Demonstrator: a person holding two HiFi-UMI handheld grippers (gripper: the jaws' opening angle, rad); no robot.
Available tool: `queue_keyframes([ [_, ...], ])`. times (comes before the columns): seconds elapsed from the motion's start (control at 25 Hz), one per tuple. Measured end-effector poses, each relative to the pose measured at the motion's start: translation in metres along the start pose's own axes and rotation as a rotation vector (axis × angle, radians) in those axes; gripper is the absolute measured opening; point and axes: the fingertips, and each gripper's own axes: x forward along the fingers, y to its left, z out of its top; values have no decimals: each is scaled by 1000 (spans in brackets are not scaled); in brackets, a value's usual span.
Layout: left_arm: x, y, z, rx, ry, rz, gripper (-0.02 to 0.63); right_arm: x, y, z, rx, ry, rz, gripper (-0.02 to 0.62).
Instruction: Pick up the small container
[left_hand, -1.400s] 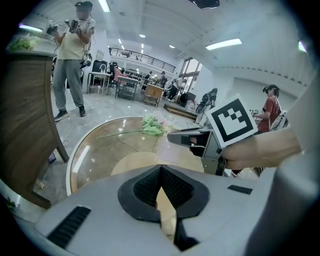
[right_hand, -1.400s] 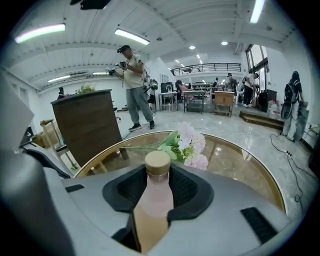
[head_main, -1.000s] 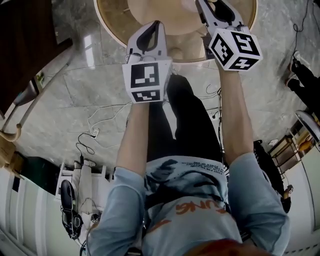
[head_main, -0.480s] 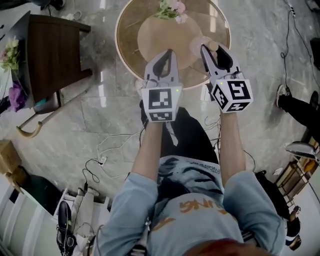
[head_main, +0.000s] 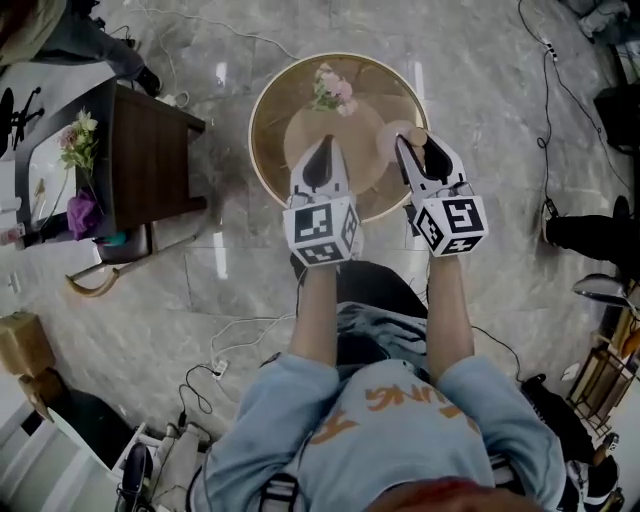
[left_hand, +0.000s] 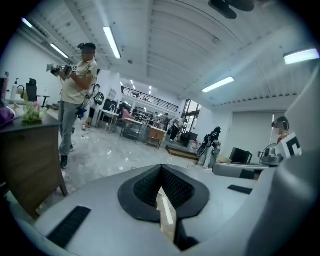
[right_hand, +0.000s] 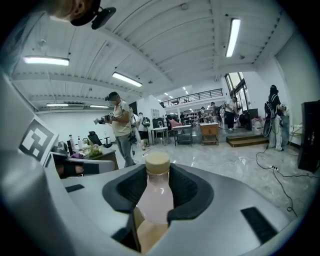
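Over the one round table (head_main: 262, 120), the right gripper (right_hand: 159, 172) clamps the single small container (right_hand: 156, 197). The left gripper (left_hand: 161, 181) has its jaws pressed together, empty.

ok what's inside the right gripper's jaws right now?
A small pink container with a tan cap, clamped between the jaws of the right gripper. The neck and cap stick out; the jaws cover its bottom, so that part can't be seen.

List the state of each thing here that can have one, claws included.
left claw: shut, nothing between its jaws.
right claw: shut on the small container.
small container: capped, gripped round its body, cap past the jaws.
pink flowers: lying loose on the round table.
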Motion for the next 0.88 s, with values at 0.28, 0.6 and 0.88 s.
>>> queue_keyframes([
  [0.28, -11, -40, 64, 46, -69, -34, 23, -37, -3, 69, -62, -89, -10, 149],
  [0.6, -21, -84, 136, 221, -167, -112, 23, -61, -12, 131, -134, -183, -32, 149],
  [0.88, -31, -88, 169, 312, -215, -98, 23, -61, -10, 171, -141, -260, -33, 149],
])
